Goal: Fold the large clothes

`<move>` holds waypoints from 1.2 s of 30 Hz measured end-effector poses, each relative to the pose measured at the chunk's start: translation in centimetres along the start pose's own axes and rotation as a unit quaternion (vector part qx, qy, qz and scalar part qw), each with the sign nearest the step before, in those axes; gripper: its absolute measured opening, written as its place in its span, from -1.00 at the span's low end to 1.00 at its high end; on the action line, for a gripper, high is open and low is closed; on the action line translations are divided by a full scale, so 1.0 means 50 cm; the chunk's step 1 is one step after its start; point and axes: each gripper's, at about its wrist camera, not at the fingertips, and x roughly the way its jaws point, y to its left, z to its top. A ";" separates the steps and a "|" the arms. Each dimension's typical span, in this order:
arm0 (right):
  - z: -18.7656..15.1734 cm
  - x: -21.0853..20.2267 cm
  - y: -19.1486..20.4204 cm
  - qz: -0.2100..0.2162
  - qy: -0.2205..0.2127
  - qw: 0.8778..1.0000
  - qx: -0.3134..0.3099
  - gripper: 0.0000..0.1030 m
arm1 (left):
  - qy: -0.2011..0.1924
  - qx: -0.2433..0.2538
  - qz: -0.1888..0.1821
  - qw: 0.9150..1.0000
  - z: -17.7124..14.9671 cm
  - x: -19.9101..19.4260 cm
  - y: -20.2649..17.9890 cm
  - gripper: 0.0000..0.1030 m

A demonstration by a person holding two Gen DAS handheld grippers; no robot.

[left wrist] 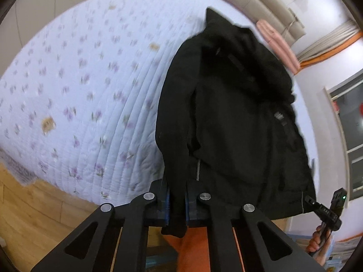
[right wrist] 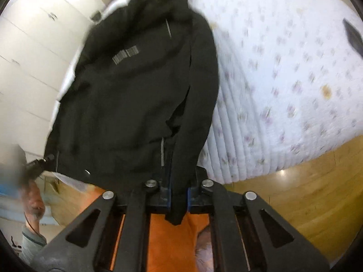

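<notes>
The bed (left wrist: 74,86), under a pale quilt (right wrist: 283,72) printed with small purple flowers, filled most of both views, with wooden floor (right wrist: 317,192) along its near edge. On it lay the black jacket (left wrist: 238,113), spread near that edge, its hood end far from the person and its hem end close. Its long axis ran straight away from both claws, hem toward them, hood toward the headboard (left wrist: 261,4). The hem edge hung off the bed, lifted rather than lying flat. The left claw (left wrist: 177,204) was clamped on a narrow fold of black cloth at one lower corner of the jacket, the fabric pinched between its blue pads and a tail of it hanging below them. The right claw (right wrist: 179,195) gripped the other lower corner in the same way, cloth caught between its pads and drooping beneath. Each claw appeared small at the edge of the other's view, so they were at opposite ends of the hem, about equally near the garment. Judging by this hold, the step in hand was carrying the hem up and over toward the hood to halve the jacket lengthwise; that called for both hands travelling together along the long axis, away from the person, keeping the hem taut and level so that the fold would land square.
</notes>
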 end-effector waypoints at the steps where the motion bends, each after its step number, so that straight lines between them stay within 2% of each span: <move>1: 0.009 -0.016 0.003 0.003 -0.010 1.000 0.000 -0.88 | -0.010 0.003 -0.006 1.000 0.010 -0.020 -0.009 -0.83; 8: 0.080 -0.087 0.021 0.018 -0.064 0.998 0.006 -0.89 | -0.057 -0.003 -0.042 0.997 0.099 -0.111 -0.060 -0.83; 11: 0.109 -0.096 0.027 0.027 -0.072 0.997 0.000 -0.89 | -0.067 0.006 -0.032 0.997 0.139 -0.116 -0.086 -0.83; 14: 0.154 -0.093 0.041 0.038 -0.076 0.996 -0.015 -0.89 | -0.080 0.007 -0.037 0.996 0.190 -0.115 -0.105 -0.83; 19: 0.279 -0.060 0.038 0.052 -0.071 0.995 -0.055 -0.89 | -0.105 0.021 -0.046 0.993 0.302 -0.079 -0.141 -0.82; 23: 0.379 -0.011 0.051 0.047 -0.061 0.993 -0.092 -0.89 | -0.121 0.054 -0.040 0.990 0.384 -0.020 -0.173 -0.82; 27: 0.435 0.015 0.048 0.035 -0.051 0.996 -0.068 -0.89 | -0.130 0.044 -0.042 0.990 0.440 0.006 -0.186 -0.82; 31: 0.509 0.004 0.060 0.026 -0.038 0.998 -0.045 -0.89 | -0.127 0.033 -0.037 0.991 0.504 -0.001 -0.218 -0.82; 36: 0.655 0.001 0.108 0.000 -0.041 0.997 -0.072 -0.89 | -0.130 0.045 -0.036 0.990 0.632 -0.003 -0.284 -0.81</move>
